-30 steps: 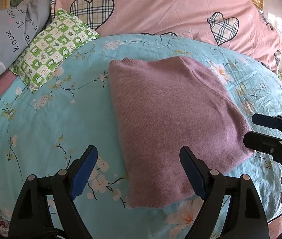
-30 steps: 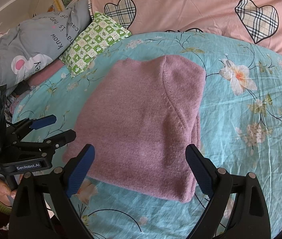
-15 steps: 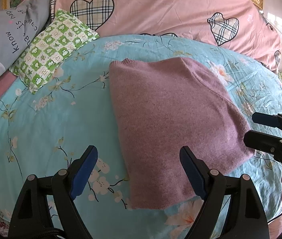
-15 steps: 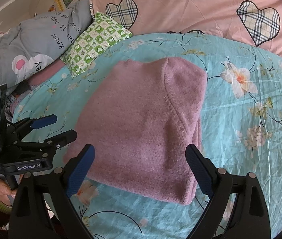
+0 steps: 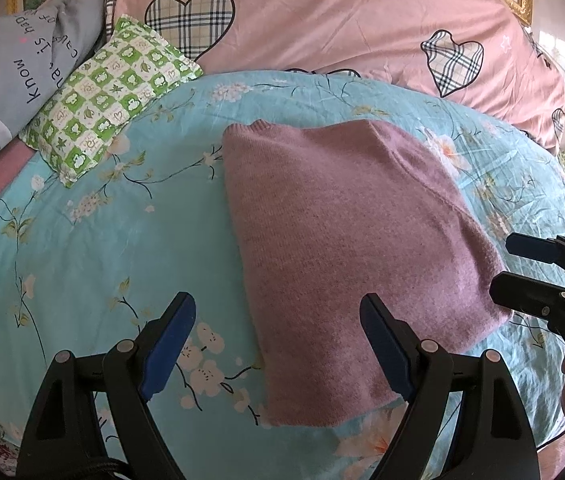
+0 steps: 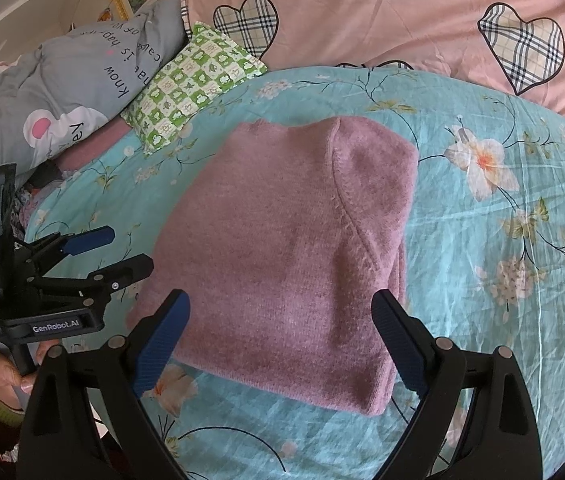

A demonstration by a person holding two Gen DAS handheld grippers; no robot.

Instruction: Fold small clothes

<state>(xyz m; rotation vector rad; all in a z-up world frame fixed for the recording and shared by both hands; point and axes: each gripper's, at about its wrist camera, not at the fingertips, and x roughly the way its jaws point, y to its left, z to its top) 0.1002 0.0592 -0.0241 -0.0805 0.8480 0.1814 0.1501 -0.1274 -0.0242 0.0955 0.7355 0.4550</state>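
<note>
on the middle of the bed's turquoise floral sheet (image 5: 82, 248) lies the mauve knit sweater (image 5: 342, 232), already folded into a thick, roughly rectangular packet, with its near edge just beyond both pairs of tongs. the left tongs (image 5: 278, 344) are spread wide and hold nothing, hovering over the packet's near left corner; the right tongs (image 6: 282, 338) are likewise spread and empty, straddling the near edge. if one more fold is wanted, it looks best to pinch every layer at the two near corners together, lift evenly and carry them toward the far edge, since the soft knit would likely sag or slide apart if only the top layer were caught. if the packet is judged done, pressing it flat would do. hard to tell are how many layers sit under the top face and where the sleeves went; only a curved seam shows in the right wrist view. the green checked pillow (image 6: 194, 84) and grey printed pillow (image 6: 62, 92) sit well apart at far left, the pink heart duvet (image 5: 342, 24) beyond.
</note>
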